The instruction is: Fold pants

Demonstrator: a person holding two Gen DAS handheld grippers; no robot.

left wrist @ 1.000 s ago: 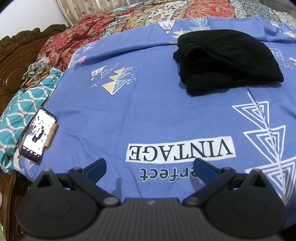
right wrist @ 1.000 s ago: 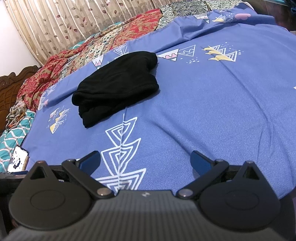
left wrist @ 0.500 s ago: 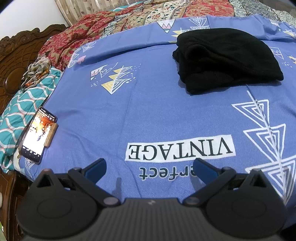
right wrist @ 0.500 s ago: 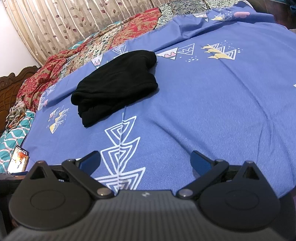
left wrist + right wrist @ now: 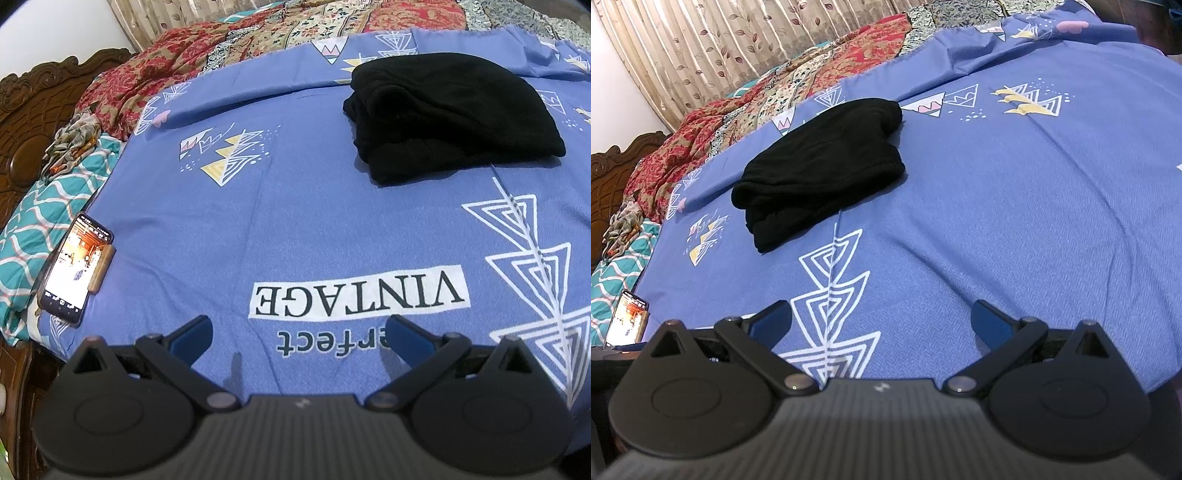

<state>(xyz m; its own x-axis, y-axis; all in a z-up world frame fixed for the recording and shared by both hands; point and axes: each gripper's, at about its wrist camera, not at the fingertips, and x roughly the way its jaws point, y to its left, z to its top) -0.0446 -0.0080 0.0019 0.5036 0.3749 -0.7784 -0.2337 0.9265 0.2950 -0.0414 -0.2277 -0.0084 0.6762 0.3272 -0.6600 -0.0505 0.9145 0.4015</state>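
Note:
Black pants [image 5: 450, 114] lie folded in a compact stack on the blue printed bedsheet [image 5: 295, 206], far from both grippers. In the right wrist view the same pants [image 5: 820, 170] sit at centre left on the bedsheet [image 5: 1015, 221]. My left gripper [image 5: 299, 336] hovers near the bed's front edge over the "VINTAGE" print, its fingers wide apart with nothing between them. The right gripper [image 5: 881, 321] is open too, empty, above a white triangle pattern, well short of the pants.
A lit phone [image 5: 75, 264] lies at the sheet's left edge, also visible as the phone [image 5: 628, 325] in the right wrist view. A red patterned quilt [image 5: 177, 74] and teal bedding [image 5: 44, 206] border the sheet. A carved wooden headboard [image 5: 40, 99] stands left; curtains [image 5: 720, 48] behind.
Both grippers drift very slightly; the pants stay put. The picture on the phone screen has changed.

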